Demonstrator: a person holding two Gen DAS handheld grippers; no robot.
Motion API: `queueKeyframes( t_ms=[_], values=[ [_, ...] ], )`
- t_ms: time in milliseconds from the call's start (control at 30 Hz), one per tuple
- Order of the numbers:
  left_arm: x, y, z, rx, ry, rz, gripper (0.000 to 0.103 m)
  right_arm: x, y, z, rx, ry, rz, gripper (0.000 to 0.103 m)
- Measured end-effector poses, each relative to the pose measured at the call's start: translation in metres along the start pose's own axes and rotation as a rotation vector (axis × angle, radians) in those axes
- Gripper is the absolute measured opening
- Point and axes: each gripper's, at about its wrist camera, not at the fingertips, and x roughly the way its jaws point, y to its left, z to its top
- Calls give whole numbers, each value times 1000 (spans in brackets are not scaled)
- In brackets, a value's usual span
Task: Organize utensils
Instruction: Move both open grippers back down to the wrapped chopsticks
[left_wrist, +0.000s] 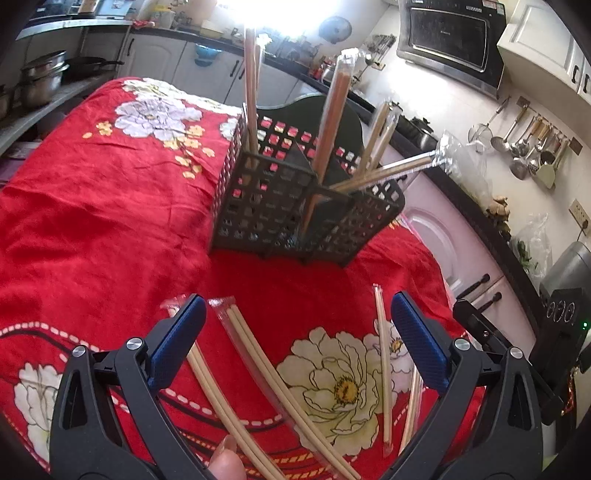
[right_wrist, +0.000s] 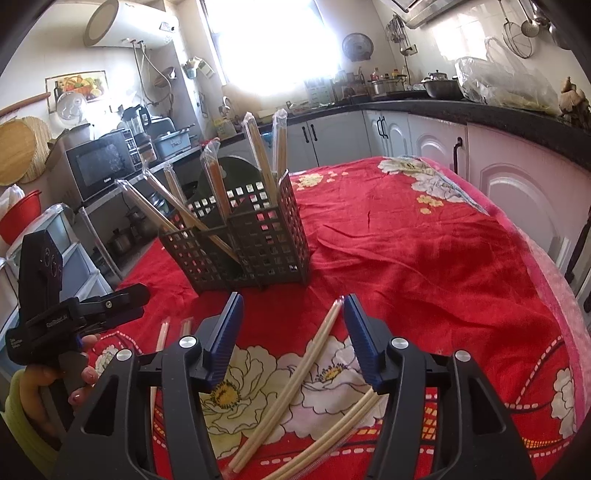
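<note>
While the black lattice utensil holder (left_wrist: 295, 206) stands upright on the red flowered cloth (left_wrist: 92, 206) of the counter at mid-frame, several wrapped chopstick pairs (left_wrist: 334, 110) lean out of its compartments. More wrapped chopsticks (left_wrist: 258, 369) lie loose on the cloth at the bottom of both views. The left tool (left_wrist: 297, 328) hangs over them with jaws wide apart, gripping nothing. The right tool (right_wrist: 293, 332) is open too (one loose chopstick pair (right_wrist: 295, 376) lies on the cloth between its blue pads, untouched).
</note>
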Motion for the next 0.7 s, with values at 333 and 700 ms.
queueKeyframes(
  t_ms=[333,700],
  values=[
    [14,-7,-13,19,68,6,92,4,-11,-15,23,58,-33,58],
    [36,-13,-22,39,142,24,92,9,-29,-32,61,134,-86,59]
  ],
)
